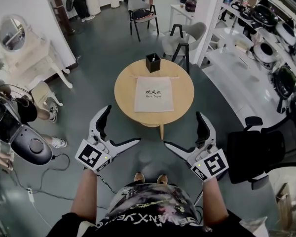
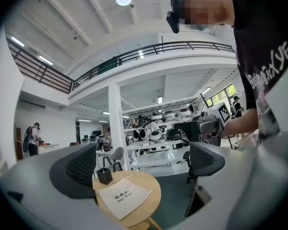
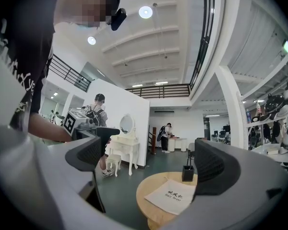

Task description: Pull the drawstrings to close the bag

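Observation:
A flat cream drawstring bag (image 1: 154, 94) with black print lies on a round wooden table (image 1: 126, 100). Its mouth and thin cords (image 1: 173, 77) point to the far side, toward a small black box (image 1: 152, 62). Both grippers hang in the air short of the table, well apart from the bag. My left gripper (image 1: 122, 126) is open and empty. My right gripper (image 1: 183, 130) is open and empty too. The left gripper view shows the bag (image 2: 123, 196) low between the jaws, and the right gripper view also shows the bag (image 3: 175, 195) there.
A white dressing table with an oval mirror (image 1: 19, 48) stands at the left. A black office chair (image 1: 256, 152) is at the right, in front of white shelves (image 1: 281, 48) of dark round appliances. Chairs (image 1: 140, 14) stand beyond the table. A cable (image 1: 44, 191) runs over the floor.

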`<state>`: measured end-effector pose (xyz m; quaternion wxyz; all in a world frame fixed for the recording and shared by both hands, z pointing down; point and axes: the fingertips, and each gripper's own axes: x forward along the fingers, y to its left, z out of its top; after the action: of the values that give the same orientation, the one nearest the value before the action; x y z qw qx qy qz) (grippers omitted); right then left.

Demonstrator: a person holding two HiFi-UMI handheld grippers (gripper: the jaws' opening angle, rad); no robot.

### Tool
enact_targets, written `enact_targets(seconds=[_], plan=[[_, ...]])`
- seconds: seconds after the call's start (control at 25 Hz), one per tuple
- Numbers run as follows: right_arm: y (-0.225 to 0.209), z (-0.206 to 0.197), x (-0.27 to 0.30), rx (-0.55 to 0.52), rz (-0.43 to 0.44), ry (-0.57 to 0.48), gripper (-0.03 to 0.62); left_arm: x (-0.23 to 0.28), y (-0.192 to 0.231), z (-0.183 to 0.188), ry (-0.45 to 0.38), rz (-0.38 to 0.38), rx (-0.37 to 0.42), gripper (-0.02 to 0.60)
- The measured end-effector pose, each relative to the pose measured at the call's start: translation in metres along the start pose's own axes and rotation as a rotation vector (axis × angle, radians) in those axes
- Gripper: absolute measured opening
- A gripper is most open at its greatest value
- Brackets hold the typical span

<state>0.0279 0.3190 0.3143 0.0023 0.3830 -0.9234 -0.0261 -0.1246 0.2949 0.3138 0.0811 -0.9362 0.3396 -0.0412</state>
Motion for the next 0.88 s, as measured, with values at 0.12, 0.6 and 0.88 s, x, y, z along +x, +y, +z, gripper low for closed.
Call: enact_targets(seconds=[0.12,0.6,0.88], plan=[[-0.006,-0.001,-0.004,-0.002,0.004,0.0,0.586,0.005,-0.002,0.0,0.002,0.011,0.0,0.586],[-0.026,-0.004,-0.019,-0.006,0.028,-0.01,0.586,0.02,-0.017,0.004,-0.004,0.033,-0.012,0.586],[-0.038,-0.011,-0.033,-0.016,0.054,-0.007,0.586,0.027,-0.031,-0.001,0.005,0.065,-0.004,0.586]])
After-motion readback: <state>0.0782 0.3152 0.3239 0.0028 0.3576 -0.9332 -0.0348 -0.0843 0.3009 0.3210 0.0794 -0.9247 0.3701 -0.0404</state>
